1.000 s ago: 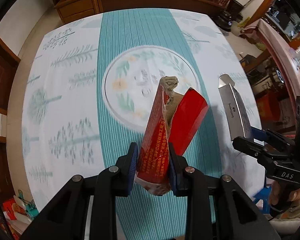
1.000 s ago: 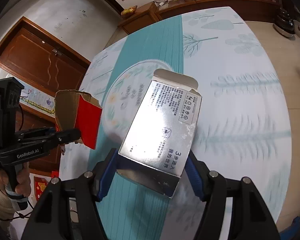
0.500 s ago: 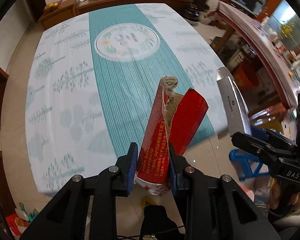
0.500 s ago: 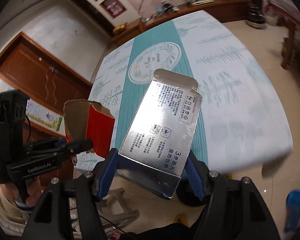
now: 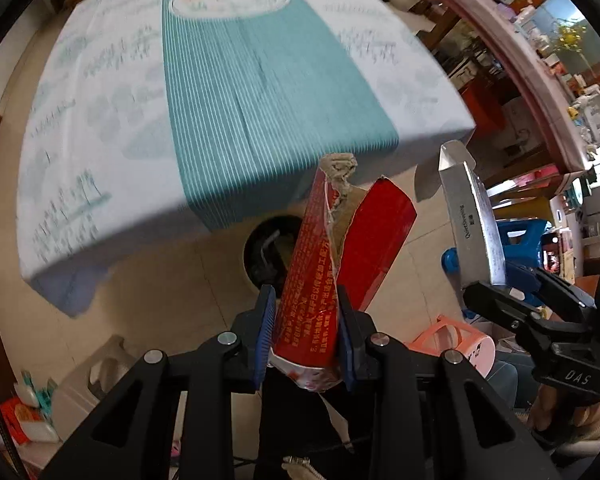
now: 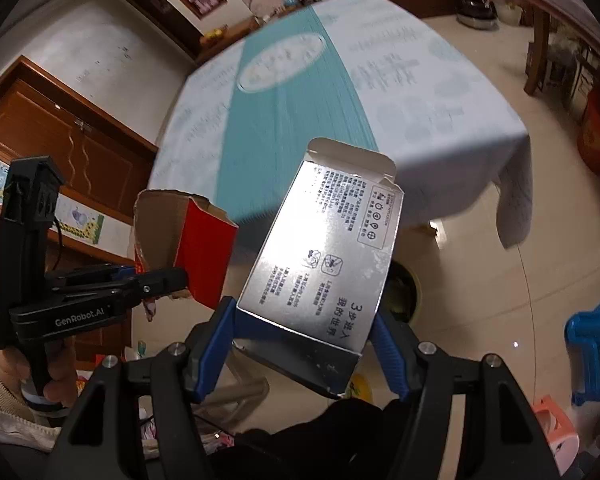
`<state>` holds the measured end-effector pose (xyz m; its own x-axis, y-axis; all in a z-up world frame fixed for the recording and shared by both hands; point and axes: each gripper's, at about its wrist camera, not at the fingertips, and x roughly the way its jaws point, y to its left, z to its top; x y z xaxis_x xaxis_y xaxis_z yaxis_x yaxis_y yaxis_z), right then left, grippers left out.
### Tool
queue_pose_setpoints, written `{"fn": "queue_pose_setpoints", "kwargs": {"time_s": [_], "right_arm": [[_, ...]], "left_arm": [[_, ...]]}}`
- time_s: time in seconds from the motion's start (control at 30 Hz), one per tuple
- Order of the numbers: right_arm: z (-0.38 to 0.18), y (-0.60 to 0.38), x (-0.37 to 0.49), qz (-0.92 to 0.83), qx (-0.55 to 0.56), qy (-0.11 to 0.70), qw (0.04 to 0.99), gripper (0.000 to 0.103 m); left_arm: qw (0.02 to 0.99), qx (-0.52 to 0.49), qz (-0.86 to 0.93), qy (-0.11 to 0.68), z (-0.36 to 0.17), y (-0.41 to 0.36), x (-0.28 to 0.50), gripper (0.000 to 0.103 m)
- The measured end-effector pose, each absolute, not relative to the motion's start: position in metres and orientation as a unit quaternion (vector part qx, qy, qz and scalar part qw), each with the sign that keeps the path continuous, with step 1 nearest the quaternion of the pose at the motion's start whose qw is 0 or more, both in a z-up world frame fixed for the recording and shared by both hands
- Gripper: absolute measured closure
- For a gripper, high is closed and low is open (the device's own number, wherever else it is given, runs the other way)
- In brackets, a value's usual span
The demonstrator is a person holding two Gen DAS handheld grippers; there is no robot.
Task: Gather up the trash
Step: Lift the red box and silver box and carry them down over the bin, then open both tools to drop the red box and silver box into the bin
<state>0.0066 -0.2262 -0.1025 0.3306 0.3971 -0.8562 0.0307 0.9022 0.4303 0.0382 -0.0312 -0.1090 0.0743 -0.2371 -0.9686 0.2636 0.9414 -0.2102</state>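
Left wrist view shows the left gripper (image 5: pixel 305 330) squeezing a torn red box (image 5: pixel 332 272), and just past it, toward 12 o'clock, sits a dark round trash bin (image 5: pixel 266 254) on the floor. A second ago the tabletop (image 5: pixel 220 80) filled the view; now both hands have pulled back off it and the bin shows. Over at 3 o'clock, the right gripper (image 6: pixel 303 346) holds a shiny silver box (image 6: pixel 320 248) between wide-set jaws. Both pieces of trash look ready to drop; the next job is probably to line them up over the bin and let go.
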Motion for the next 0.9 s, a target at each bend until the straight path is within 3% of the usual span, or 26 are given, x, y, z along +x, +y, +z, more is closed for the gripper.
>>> {"fn": "queue_pose_setpoints", "kwargs": {"time_s": [0.57, 0.9], "right_arm": [[-0.294, -0.251, -0.009, 0.115, 0.183, 0.653, 0.726, 0.038], [-0.376, -0.233, 0.016, 0.113, 0.169, 0.675, 0.709, 0.037]], "left_arm": [[0.711, -0.001, -0.101, 0.696, -0.283, -0.073, 0.012, 0.076], [0.706, -0.013, -0.066, 0.705, -0.365, -0.066, 0.028, 0.075]]}}
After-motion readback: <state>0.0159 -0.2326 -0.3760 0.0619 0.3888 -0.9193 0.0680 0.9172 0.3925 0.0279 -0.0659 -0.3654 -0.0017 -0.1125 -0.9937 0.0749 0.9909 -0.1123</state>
